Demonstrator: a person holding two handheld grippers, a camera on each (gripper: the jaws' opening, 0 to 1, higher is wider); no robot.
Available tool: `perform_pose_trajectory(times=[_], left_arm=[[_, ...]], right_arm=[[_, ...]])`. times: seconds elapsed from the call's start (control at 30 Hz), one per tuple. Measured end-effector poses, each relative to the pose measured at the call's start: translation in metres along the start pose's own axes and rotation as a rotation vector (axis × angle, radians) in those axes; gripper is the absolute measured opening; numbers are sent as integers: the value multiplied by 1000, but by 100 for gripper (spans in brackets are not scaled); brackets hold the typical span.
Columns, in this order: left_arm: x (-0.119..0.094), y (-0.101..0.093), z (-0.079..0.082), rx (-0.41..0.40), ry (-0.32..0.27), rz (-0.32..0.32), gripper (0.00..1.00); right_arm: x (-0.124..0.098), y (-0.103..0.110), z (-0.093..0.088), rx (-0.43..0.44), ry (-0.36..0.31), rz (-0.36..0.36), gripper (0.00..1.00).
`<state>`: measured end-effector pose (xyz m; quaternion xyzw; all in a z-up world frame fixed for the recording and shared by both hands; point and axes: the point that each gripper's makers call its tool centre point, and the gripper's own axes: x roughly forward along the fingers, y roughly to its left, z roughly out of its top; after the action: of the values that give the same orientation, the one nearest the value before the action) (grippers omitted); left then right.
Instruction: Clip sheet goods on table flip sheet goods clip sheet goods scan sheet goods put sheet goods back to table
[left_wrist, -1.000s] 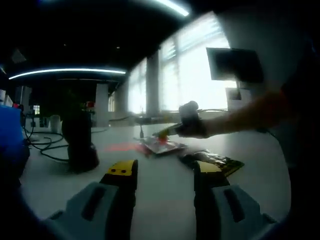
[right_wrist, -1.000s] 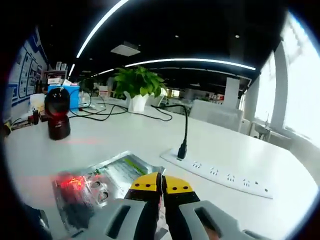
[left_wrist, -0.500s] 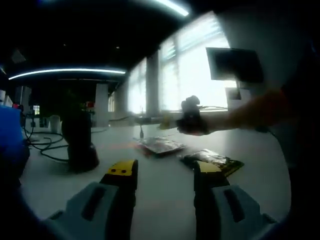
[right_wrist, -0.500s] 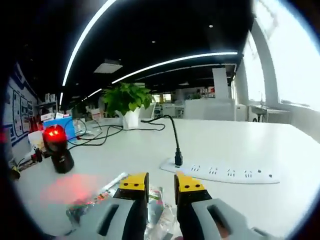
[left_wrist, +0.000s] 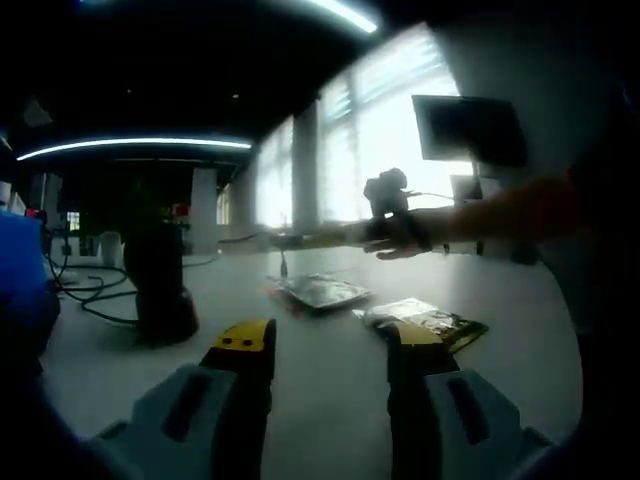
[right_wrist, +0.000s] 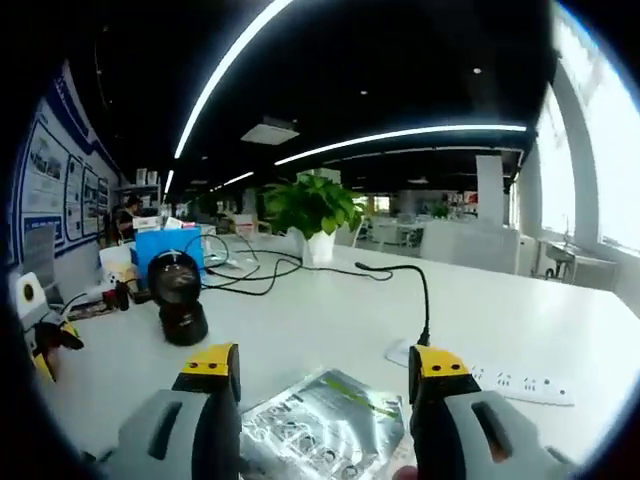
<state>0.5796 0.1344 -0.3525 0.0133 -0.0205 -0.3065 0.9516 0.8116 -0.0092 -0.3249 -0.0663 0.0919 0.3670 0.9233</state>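
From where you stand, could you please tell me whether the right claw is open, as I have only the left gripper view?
Observer: Yes, in the right gripper view the right claw is open, its jaws wide apart and gripping nothing.
Operator: Thank you. What lies under it?
Observer: A silver packet lies on the table between the jaws.
Operator: Is there anything beyond it to mind?
Observer: A white power strip with a black cable plugged into it.
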Motion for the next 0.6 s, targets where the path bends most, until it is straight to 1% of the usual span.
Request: perform_pose_trajectory(times=[0.03,0.07,0.1,0.13,0.23,0.4,0.5,0.6], left_arm=[[0,0,0,0,0,0,38],[0,1,0,-1,0,1,38],[0,1,0,-2,-1,2,38],[0,1,0,-3,-1,2,38],[0,1,0,-3,-1,1,37],[0,1,0,0,0,-2,37],[0,2,0,-2,-1,0,37],[0,1,0,-3,-1,0,37]], right_arm=[[0,10,-4,-22,22,9,71],[0,15,-8,-46,35,16,73],[2,15,-14,-49,56,28,75],[3,16,-20,-73,77,36,77],[4,25,-35,-69,106,59,84],[5,30,-50,-40,138,70,85],[5,36,-61,-58,173,82,86],[6,38,-65,-44,180,81,87]])
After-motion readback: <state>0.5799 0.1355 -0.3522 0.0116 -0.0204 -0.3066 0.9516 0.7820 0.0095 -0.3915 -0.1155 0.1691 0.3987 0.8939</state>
